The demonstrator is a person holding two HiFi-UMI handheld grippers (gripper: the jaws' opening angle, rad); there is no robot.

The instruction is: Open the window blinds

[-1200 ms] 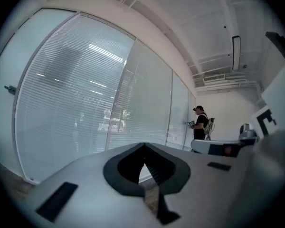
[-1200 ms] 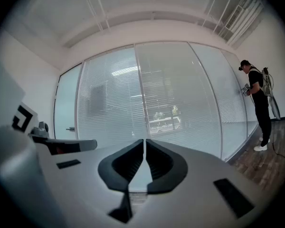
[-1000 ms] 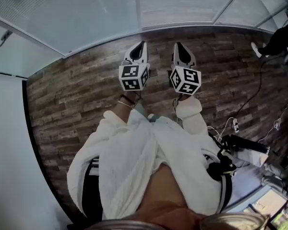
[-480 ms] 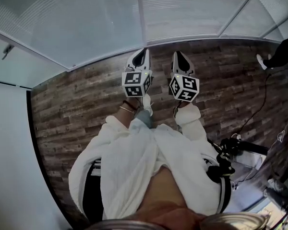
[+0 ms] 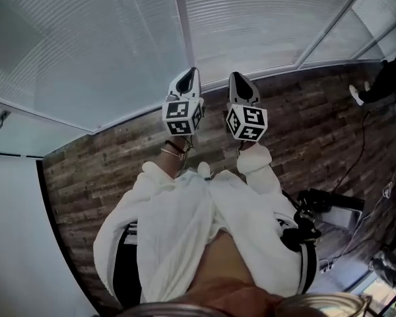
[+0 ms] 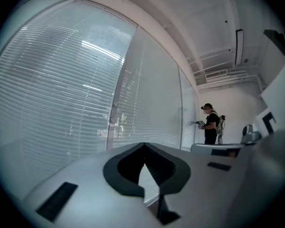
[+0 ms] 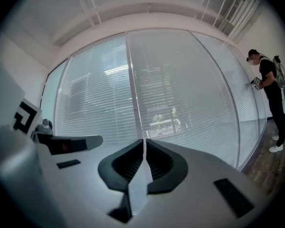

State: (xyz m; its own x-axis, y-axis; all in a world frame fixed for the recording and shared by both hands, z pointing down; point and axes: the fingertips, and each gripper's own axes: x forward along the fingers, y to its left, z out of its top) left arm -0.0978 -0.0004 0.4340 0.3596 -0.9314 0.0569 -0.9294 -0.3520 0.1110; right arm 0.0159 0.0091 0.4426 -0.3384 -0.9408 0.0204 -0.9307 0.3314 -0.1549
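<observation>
Closer to the cropped blinds (image 5: pixel 86 38) now, left gripper (image 5: pixel 192 72) and right gripper (image 5: pixel 235 76) have fingers (image 7: pixel 126 165) together.

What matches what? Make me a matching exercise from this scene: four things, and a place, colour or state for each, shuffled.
1. window blinds
2. floor
3. right gripper
4. second person

A. shut, nothing held
B. brown wood planks
C. lowered over the glass
D. standing far right by the window

Pairs: 1-C, 2-B, 3-A, 4-D
</observation>
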